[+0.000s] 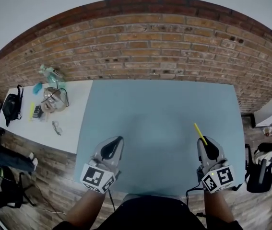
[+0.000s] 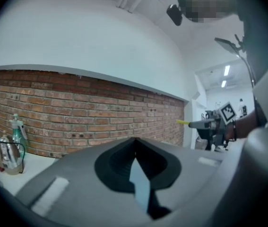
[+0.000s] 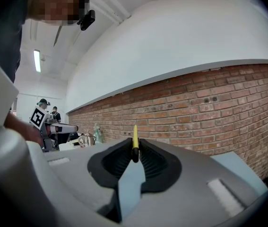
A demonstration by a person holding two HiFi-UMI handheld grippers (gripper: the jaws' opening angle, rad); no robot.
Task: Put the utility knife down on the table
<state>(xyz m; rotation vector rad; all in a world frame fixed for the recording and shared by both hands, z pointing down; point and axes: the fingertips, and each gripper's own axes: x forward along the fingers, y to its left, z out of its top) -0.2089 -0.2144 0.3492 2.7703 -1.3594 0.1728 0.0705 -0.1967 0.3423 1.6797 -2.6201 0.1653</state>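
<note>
**Fig. Both grippers over the table, head view plus L and R gripper views.**

(a) R gripper (image 3: pixel 134 149): jaws closed on a slim yellow utility knife (image 3: pixel 134 136). The pads pinch its dark rear end and the yellow body sticks out fwd past the tips, edge-on to the camera. In the head view the R gripper (image 1: pixel 204 143) sits at the lower R, and the knife (image 1: pixel 200 133) slants up and to the L out of it. The knife is over the front R part of the pale blue-grey table top (image 1: pixel 159 109), held in the jaws and not lying on the surface.

(b) L gripper (image 2: pixel 134 144): jaws together, nothing between them. Head view puts it (image 1: pixel 118 141) at the lower L, well apart from the R one.

(c) Each gripper carries a cube w/ square black-and-white markers, L (image 1: pixel 97 178) and R (image 1: pixel 218 178), nearest the person.

(d) Surroundings: red brick wall (image 1: pixel 150 47) behind the table. A white side table (image 1: pixel 73 128) adjoins the L edge. It bears a black bag (image 1: pixel 12 107), a clear spray bottle (image 1: pixel 49 72) and a glass vessel (image 1: pixel 53 99).
</note>
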